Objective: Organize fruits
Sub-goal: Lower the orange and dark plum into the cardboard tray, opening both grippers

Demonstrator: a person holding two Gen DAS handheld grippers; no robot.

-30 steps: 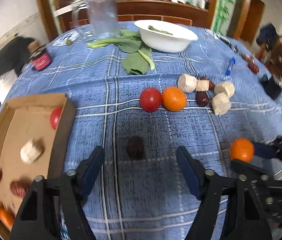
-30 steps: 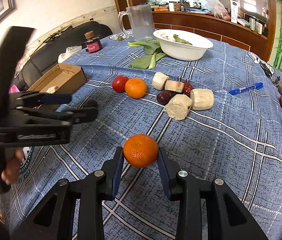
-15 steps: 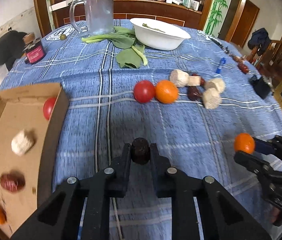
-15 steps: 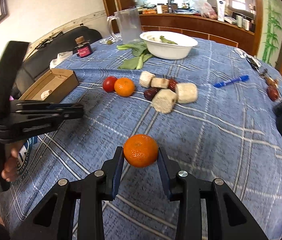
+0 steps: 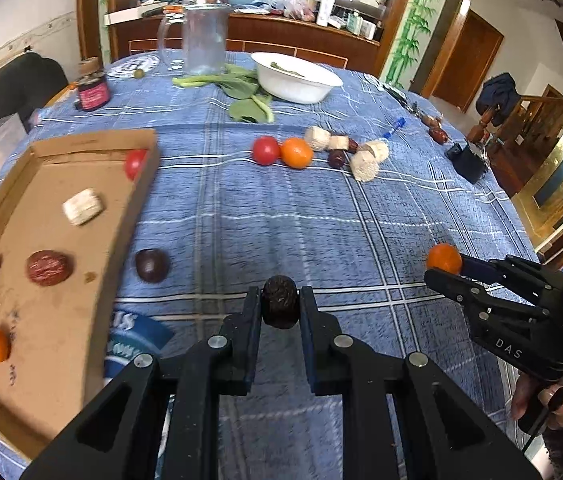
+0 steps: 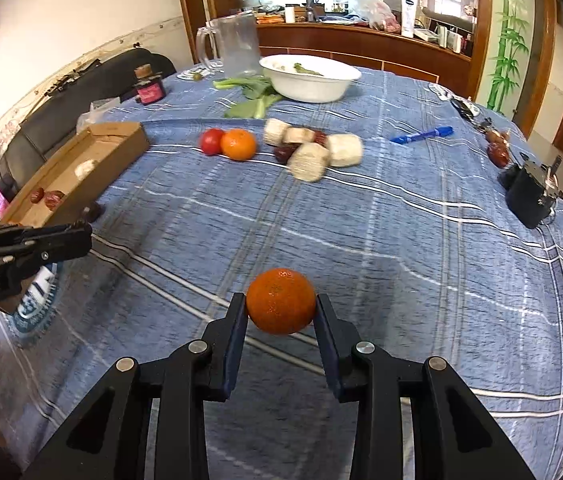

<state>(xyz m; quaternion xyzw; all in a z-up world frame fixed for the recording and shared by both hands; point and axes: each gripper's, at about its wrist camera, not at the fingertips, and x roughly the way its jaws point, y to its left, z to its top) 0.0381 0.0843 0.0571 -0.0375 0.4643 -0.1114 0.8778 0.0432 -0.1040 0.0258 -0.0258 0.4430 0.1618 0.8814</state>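
The left claw point(image 5: 280, 307), spread wide a second ago, now pinches a dark date point(image 5: 280, 306) lifted off the desk point(image 5: 361, 220), the right claw point(image 6: 281, 317) still pinching an orange point(image 6: 281, 301), both seemingly bound for the cardboard tray point(image 5: 41, 320).

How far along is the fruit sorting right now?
Partly done: the cardboard tray already holds several pieces. In hand: the left gripper grips a dark date, the right gripper an orange. Left: the tomato and its cluster on the cloth.
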